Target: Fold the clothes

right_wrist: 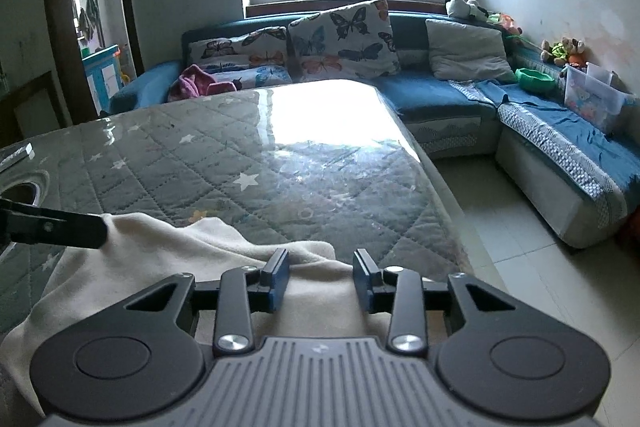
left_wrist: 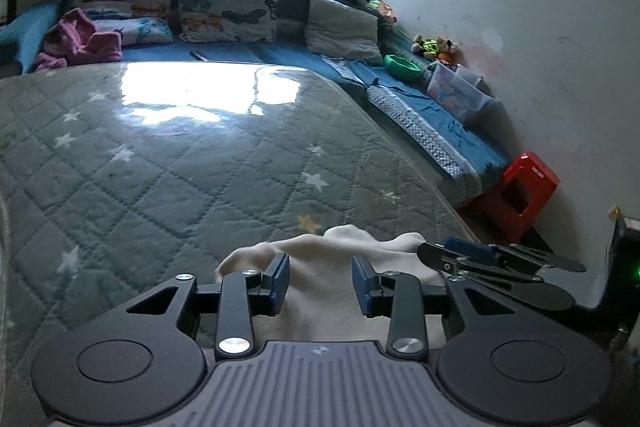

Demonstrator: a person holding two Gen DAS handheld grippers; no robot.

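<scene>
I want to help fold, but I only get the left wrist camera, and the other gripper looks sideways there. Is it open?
Observer: Yes. In the right wrist view the right gripper is open, with its fingers spread over the cream cloth.
Operator: How big is the cloth? I only see a bit.
Observer: It spreads wide toward that view's lower left, and the left gripper is at its far edge.
Operator: What's next to the table on that side?
Observer: Pale tiled floor lies between the table and the blue sofa.
</scene>
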